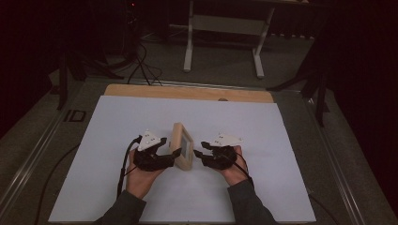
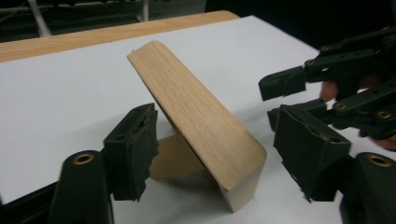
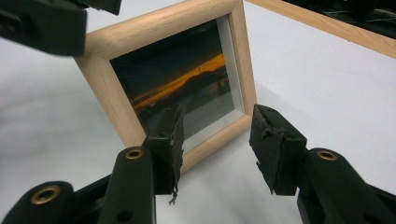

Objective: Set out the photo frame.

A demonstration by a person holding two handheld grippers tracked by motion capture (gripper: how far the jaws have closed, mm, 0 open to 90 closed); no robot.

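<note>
A small light-wood picture frame (image 1: pixel 182 146) stands upright in the middle of the white sheet (image 1: pixel 141 117), propped on its back stand (image 2: pixel 170 158). Its glass shows a dark scene with an orange streak (image 3: pixel 182 81). My left gripper (image 1: pixel 171 153) is at the frame's left, its jaws open on either side of the frame's near edge (image 2: pixel 210 130), with gaps between pads and wood. My right gripper (image 1: pixel 200 150) is at the frame's right, open, its jaws just short of the frame's lower corner (image 3: pixel 215 135), holding nothing. The right gripper's fingertips (image 2: pixel 282 84) also appear beyond the frame.
The sheet covers a wooden tabletop whose bare strip (image 1: pixel 187 93) runs along the far edge. Beyond it are a white-legged stand (image 1: pixel 224 28) and cables (image 1: pixel 141 65) on the dark floor. A metal rail (image 1: pixel 28 159) borders the table's left.
</note>
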